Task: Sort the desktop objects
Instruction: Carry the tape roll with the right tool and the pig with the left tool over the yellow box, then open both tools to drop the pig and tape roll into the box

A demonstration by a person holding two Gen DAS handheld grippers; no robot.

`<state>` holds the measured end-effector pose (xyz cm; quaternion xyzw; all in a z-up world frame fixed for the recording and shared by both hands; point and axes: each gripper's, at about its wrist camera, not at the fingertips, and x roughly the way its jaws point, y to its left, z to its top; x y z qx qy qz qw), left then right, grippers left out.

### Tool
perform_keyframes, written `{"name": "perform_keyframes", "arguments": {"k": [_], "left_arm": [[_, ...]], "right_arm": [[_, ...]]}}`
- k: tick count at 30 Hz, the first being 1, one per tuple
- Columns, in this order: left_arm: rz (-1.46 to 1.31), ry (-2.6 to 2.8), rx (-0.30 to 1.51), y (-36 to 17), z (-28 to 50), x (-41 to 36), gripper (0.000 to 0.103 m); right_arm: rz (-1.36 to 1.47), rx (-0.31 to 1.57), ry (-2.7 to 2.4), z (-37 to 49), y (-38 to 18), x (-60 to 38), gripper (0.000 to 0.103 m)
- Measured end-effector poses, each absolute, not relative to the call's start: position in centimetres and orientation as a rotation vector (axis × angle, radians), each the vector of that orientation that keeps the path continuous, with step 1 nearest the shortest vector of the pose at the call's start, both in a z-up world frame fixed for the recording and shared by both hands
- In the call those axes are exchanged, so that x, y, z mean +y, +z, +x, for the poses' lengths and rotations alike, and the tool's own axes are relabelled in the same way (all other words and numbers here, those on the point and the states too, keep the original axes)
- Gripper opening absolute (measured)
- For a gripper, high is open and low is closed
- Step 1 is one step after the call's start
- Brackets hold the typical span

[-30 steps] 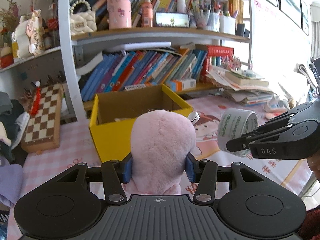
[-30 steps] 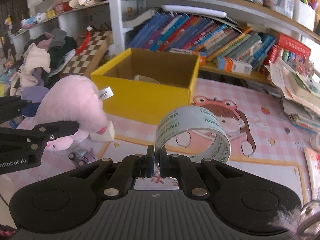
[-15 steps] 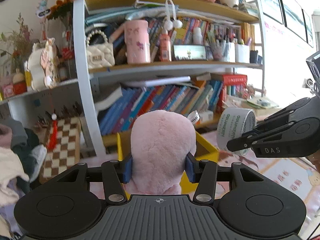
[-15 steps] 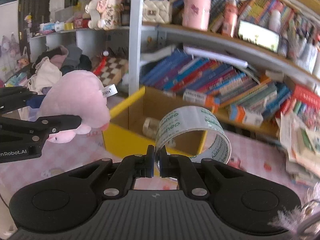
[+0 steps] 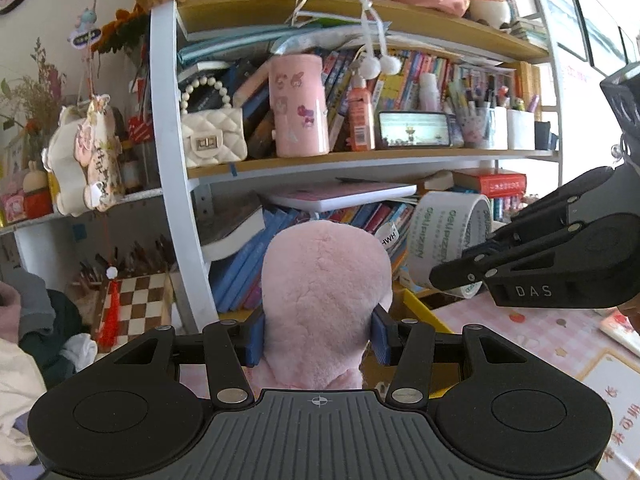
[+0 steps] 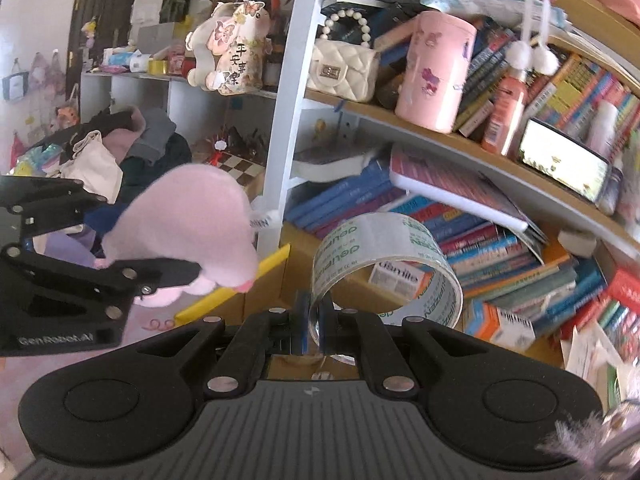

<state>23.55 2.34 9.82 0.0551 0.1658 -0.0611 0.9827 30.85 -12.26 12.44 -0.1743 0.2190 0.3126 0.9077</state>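
Gripping a pink plush toy, the left hand-held gripper has its blue pads pressed into the toy's sides w/ the fur bulging over both; toy sits upright between the jaws, dead centre in the left wrist view, white label sticking out at its 2 o'clock. In the right wrist view the same toy shows at 9 o'clock, pinched in the black jaws of the left unit, off the bench.

Right hand-held gripper is closed on a roll of clear packing tape: jaws nearly together, clamping the roll's wall edge-on, roll opening facing roughly sideways, green print round the band. From the left wrist view the tape hangs at 3 o'clock of the toy, held by the right unit coming in from the right edge; tape and toy near, not touching.

Behind both: a bookshelf w/ a white curved upright. Middle shelf carries a cream quilted bag w/ pearl handle, a pink cylinder cup at its 3 o'clock, and a phone w/ lit screen further right. Lower shelf is packed w/ leaning books. A yellow cardboard box lies below the tape and toy, only its rim showing. Chessboard leans at 9 o'clock of the toy, clothes piled beyond it.
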Motion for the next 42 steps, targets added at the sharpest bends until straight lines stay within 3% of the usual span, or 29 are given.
{"name": "perform_keyframes", "arguments": {"k": [18,42], "left_arm": [[0.121,-0.089,0.499,5.2,32.6,1.4,0.049],[0.252,-0.126,0.743,-1.5,36.4,-0.2,0.049]], "right_arm": [[-0.438,0.637,0.708,40.2,5.6,-10.5,0.005],[-0.551,0.887,0.804,44.5,-1.9,-8.7,0.005]]}}
